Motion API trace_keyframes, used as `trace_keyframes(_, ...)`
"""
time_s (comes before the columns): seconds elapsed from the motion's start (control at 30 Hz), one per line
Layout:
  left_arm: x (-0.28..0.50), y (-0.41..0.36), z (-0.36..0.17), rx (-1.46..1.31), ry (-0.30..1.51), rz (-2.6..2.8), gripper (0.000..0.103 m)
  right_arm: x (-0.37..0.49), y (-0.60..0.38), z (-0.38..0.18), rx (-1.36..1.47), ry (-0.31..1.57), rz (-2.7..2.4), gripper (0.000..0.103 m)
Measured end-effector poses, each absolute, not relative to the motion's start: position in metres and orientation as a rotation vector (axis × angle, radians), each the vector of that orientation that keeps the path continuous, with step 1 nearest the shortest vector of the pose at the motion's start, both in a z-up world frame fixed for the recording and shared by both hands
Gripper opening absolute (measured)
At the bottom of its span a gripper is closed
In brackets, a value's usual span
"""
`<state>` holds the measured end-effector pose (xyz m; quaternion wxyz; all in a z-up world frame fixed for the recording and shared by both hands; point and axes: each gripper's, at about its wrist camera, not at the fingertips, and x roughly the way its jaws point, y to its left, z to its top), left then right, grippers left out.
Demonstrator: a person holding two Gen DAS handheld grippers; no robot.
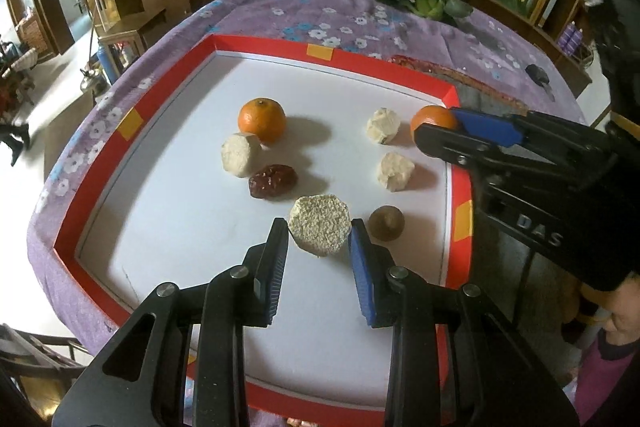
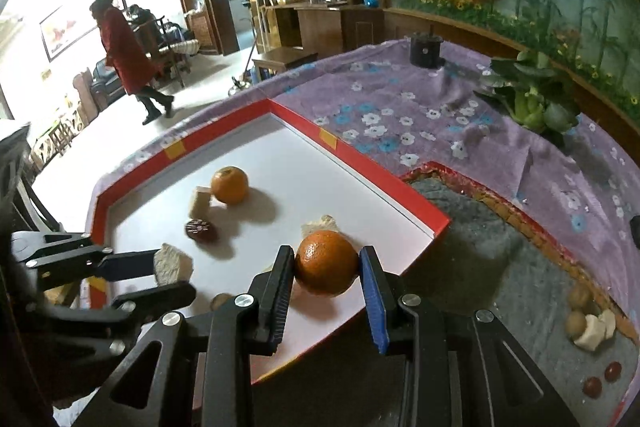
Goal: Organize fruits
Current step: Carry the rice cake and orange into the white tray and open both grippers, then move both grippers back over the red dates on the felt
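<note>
An orange [image 2: 326, 263] at the tray's [image 2: 360, 163] 3 o'clock edge was clamped by the right gripper [image 2: 326, 273], likely for sorting; a sesame cake [image 1: 319, 229] was straddled by the left gripper [image 1: 319, 241], contact unclear.

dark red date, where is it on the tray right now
In the left wrist view the dark red date lies left of centre on the white tray, touching the beige cake below the orange.

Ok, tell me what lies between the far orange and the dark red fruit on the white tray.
A pale sesame cake sits between the orange and the dark red fruit, touching the orange. Both views show it.
</note>
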<state>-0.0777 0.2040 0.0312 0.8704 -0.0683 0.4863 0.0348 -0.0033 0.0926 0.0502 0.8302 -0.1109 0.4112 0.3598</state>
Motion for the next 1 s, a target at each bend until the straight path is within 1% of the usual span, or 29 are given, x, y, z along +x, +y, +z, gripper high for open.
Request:
trace_keyframes(0.13,-0.073,0.201,0.028,-0.138,1.024,0.082,0.030,0.003,0.097,0.039,-0.244,0.900,0.761,0.032)
trace_keyframes(0.37,-0.071,0.198,0.023,-0.132,1.031,0.108,0.030,0.004,0.093,0.038,-0.195,0.894,0.779,0.033)
trace_keyframes(0.43,-0.070,0.197,0.023,-0.131,1.032,0.115,0.035,0.003,0.092,0.039,-0.192,0.892,0.778,0.033)
trace_keyframes(0.5,-0.070,0.197,0.024,-0.133,1.028,0.124,0.039,0.001,0.092,0.040,-0.182,0.885,0.777,0.039)
trace_keyframes(0.53,-0.071,0.197,0.024,-0.132,1.025,0.129,0.043,0.000,0.091,0.041,-0.175,0.882,0.778,0.042)
trace_keyframes(0.57,-0.072,0.197,0.026,-0.129,1.018,0.134,0.047,-0.001,0.089,0.042,-0.163,0.876,0.779,0.044)
trace_keyframes(0.6,-0.073,0.197,0.028,-0.130,1.010,0.136,0.053,-0.001,0.088,0.043,-0.158,0.871,0.776,0.044)
trace_keyframes(0.63,-0.073,0.197,0.030,-0.132,1.002,0.137,0.053,-0.002,0.087,0.044,-0.157,0.870,0.773,0.044)
trace_keyframes(0.83,-0.075,0.192,0.037,-0.118,0.977,0.160,0.053,-0.010,0.072,0.053,-0.119,0.854,0.767,0.044)
trace_keyframes(1.0,-0.074,0.181,0.046,-0.108,0.943,0.169,0.053,-0.025,0.051,0.067,-0.099,0.800,0.725,0.044)
